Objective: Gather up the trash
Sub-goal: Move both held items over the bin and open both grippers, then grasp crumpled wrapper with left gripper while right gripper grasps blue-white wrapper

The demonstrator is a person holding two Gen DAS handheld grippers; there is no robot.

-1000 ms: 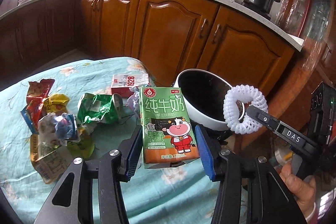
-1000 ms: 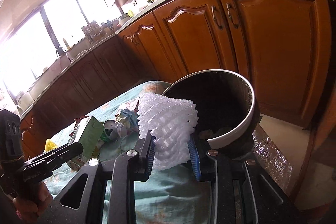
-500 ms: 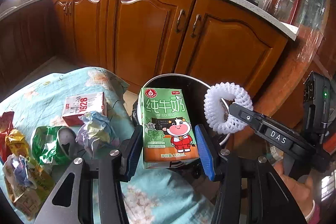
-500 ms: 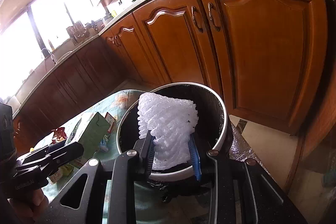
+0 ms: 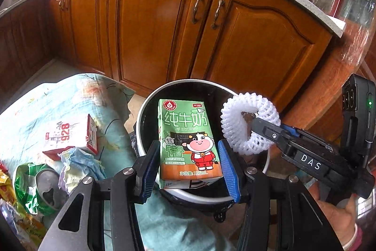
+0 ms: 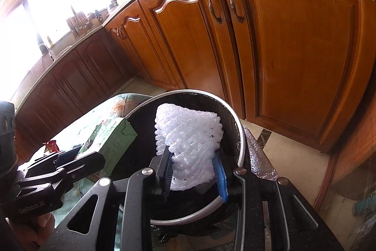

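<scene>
Hovering inside the bin rim: milk carton, foam net.

Bin mouth open below; cabinets close behind (depth seemingly unclear).

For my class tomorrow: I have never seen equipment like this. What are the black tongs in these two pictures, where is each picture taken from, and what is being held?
There is no robot here. A person holds a hand-operated black two-finger gripper in each hand, each carrying a camera that looks forward along its fingers.

One picture is taken from the left gripper. Its blue pads clamp a green milk carton with a cartoon cow over a round white-rimmed bin lined with a black bag.

The other is taken from the right gripper, which holds a white foam fruit net over the same bin; its jaws have just been opening, with the net between them.

Beside the bin, a table with a pale blue floral cloth bears more trash: a red-and-white small box, crumpled paper and green and yellow wrappers.
</scene>
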